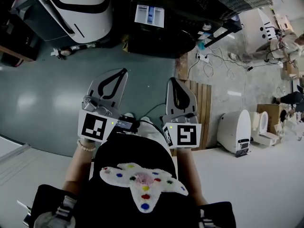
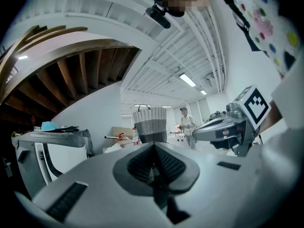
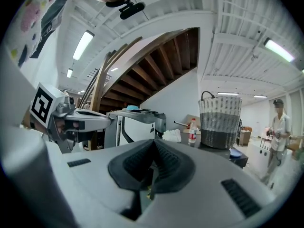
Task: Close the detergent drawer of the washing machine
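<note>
Green floor [image 1: 147, 65] between pulled-out detergent drawer [image 1: 148, 14] and left gripper [image 1: 124, 72], right gripper [image 1: 172, 81], fingers closed, empty.

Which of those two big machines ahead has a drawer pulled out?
The dark washing machine, right of the white appliance: its pale detergent drawer sticks out, compartments showing. The white one shows none.

No words or numbers legible — only coded square markers [image 1: 93, 127] on the cubes [image 1: 186, 135]
</note>
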The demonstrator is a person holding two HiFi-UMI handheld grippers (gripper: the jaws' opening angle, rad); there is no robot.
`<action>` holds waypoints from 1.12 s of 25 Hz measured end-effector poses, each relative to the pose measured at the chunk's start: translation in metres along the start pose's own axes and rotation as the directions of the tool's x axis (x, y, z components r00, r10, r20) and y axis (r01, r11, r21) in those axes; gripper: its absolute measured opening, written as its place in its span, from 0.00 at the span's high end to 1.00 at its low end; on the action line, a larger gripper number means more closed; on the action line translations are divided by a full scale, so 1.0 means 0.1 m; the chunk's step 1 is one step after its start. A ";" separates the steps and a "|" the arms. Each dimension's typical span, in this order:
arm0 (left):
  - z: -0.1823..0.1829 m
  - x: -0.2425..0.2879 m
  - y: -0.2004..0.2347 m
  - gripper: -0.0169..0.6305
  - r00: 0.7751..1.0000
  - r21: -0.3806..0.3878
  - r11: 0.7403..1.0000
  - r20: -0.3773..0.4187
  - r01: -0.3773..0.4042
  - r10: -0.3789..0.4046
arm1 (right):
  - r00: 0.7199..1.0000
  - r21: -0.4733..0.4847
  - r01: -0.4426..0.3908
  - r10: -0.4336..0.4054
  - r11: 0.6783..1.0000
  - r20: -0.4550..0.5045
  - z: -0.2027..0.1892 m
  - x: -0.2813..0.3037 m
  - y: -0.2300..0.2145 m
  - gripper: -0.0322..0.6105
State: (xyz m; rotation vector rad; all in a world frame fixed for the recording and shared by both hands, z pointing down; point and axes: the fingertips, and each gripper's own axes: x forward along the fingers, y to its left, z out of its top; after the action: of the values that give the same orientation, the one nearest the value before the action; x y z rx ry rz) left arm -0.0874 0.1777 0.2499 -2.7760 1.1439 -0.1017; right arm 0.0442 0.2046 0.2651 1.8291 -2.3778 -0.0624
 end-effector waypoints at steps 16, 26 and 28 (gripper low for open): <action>-0.04 -0.36 0.07 0.96 0.999 0.089 0.995 -0.008 0.052 -0.052 | 1.000 -0.028 0.025 -0.024 0.999 0.009 0.05 -0.07 0.36 0.94; -0.05 -0.38 0.13 0.96 1.000 0.056 0.998 0.018 0.018 -0.019 | 1.000 -0.053 0.017 -0.016 0.998 0.008 0.06 -0.03 0.35 0.94; -0.07 -0.36 0.15 0.96 1.000 0.035 0.999 0.023 0.004 -0.005 | 1.000 -0.053 0.015 -0.015 0.998 0.010 0.06 0.00 0.33 0.94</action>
State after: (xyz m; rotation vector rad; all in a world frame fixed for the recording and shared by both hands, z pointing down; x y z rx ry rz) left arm -0.1239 0.1917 0.2539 -2.7420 1.1192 -0.0891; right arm 0.0122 0.2132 0.2634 1.8272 -2.3454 -0.1342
